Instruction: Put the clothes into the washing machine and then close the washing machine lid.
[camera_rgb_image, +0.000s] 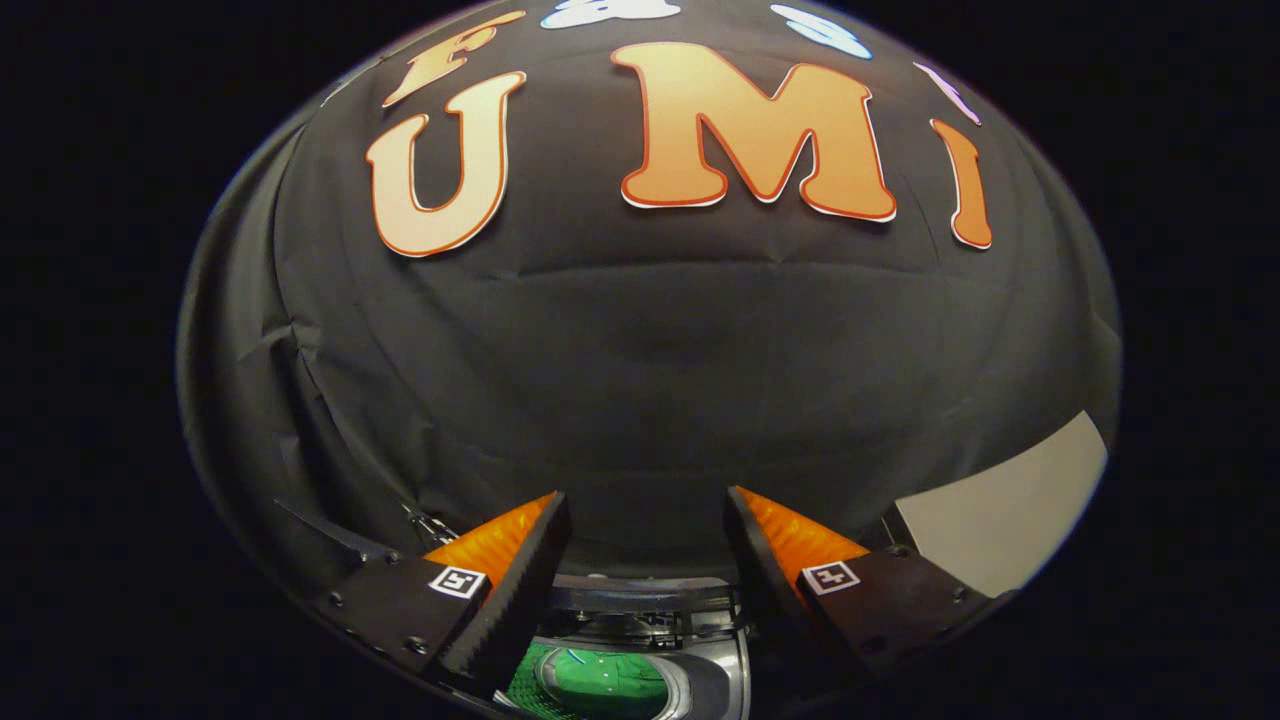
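Note:
My gripper (645, 510) is open, with nothing between its two fingers, and it points at the black cloth wall. Below the fingers lies the top of the washing machine (720, 675), dark with a grey rim. Its round drum opening is uncovered, and green clothes (600, 680) lie inside it, seen between the finger bases. A dark hinged part, likely the lid (640, 600), stands at the back of the opening just under the fingers; how far it is raised I cannot tell.
The black cloth wall (640, 370) hangs close ahead of the fingers. A pale grey panel (1000, 510) stands to the right, beyond the right finger.

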